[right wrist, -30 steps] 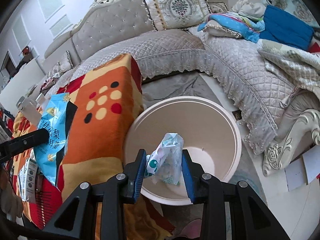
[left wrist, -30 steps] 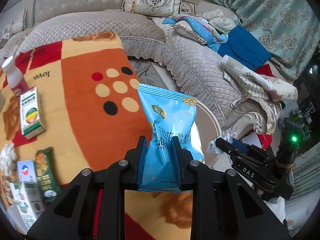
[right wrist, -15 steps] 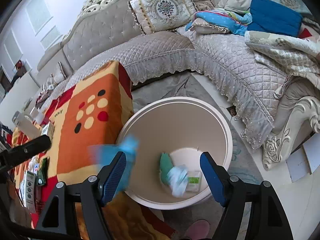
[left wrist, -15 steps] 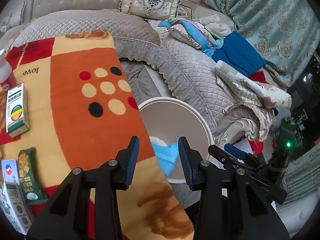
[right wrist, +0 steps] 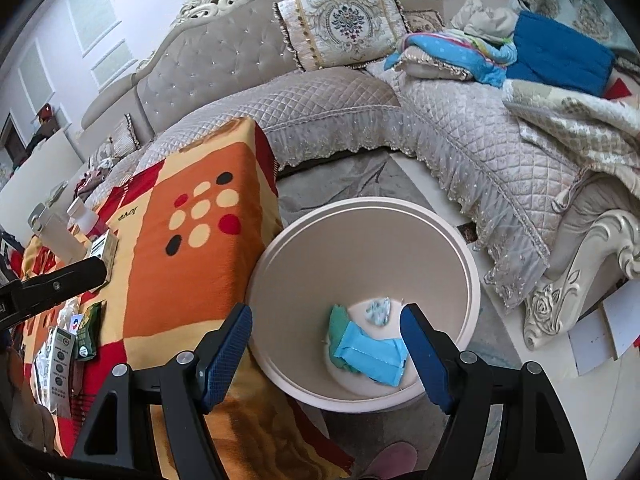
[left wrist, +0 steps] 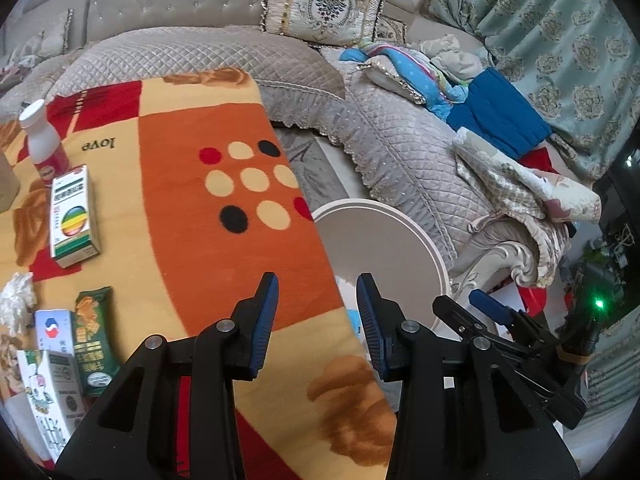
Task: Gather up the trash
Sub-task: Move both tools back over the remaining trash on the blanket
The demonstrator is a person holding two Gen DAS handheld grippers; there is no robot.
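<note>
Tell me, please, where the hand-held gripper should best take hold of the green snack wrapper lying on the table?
Grip the green snack wrapper across its narrow width near the crimped far end, coming from above. It lies flat and long, and boxes crowd its near end, so the far end probably offers the freest purchase.

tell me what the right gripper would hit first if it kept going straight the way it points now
Probably the trash inside the round beige plastic bin: the open, empty right gripper aims into its mouth, where the light blue snack wrapper lies on the bottom. Nothing shows between jaws and wrapper, though depth is hard to judge.
</note>
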